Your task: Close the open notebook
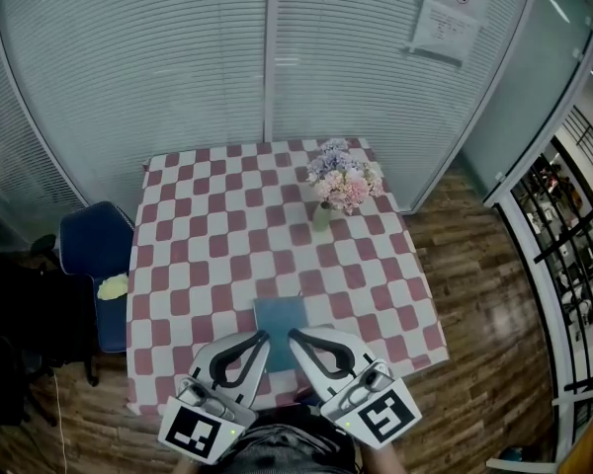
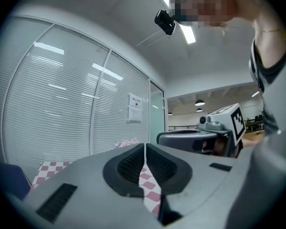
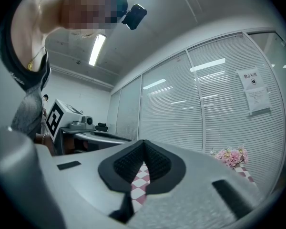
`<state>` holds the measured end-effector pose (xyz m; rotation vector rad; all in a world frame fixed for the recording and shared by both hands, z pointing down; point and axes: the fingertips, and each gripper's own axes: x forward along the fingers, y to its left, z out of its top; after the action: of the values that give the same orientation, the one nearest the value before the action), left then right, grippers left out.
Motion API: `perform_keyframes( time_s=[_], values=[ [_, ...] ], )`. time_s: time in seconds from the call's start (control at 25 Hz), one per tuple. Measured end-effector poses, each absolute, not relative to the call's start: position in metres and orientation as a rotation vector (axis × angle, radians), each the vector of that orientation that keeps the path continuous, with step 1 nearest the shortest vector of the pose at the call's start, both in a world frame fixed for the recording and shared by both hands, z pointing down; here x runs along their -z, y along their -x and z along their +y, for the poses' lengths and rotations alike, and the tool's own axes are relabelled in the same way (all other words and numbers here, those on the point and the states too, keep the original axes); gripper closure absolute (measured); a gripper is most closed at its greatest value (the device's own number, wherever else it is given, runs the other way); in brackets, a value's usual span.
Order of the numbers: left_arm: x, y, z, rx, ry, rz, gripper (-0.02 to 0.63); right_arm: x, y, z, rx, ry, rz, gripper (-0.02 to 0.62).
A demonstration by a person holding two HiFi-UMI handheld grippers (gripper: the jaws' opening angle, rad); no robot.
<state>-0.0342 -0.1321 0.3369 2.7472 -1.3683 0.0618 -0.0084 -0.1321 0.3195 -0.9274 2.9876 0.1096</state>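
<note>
With both grippers level over the table's (image 1: 178, 265) near edge, left gripper (image 1: 267, 336) (image 2: 145, 149) has its jaws pressed together on nothing, and right gripper (image 1: 291, 334) (image 3: 143, 144) is the same, tips shut and empty. Notebook (image 1: 280, 314) lies flat at the middle of the table's near side, showing one plain teal face; both tips overlap it, contact unclear. Flower vase (image 1: 343, 181) stands toward the table's far right. Blue chair (image 1: 94, 250) sits at the table's left side.
</note>
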Motion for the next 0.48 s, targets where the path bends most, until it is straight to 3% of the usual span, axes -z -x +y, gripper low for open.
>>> perform_keyframes(
  time_s=[0.48],
  values=[
    [-0.3402, 0.0324, -0.1312, -0.067, -2.737, -1.360, 0.591, -0.3251, 0.0070, -0.1306, -0.107, 0.951, 3.006, 0.592]
  ],
)
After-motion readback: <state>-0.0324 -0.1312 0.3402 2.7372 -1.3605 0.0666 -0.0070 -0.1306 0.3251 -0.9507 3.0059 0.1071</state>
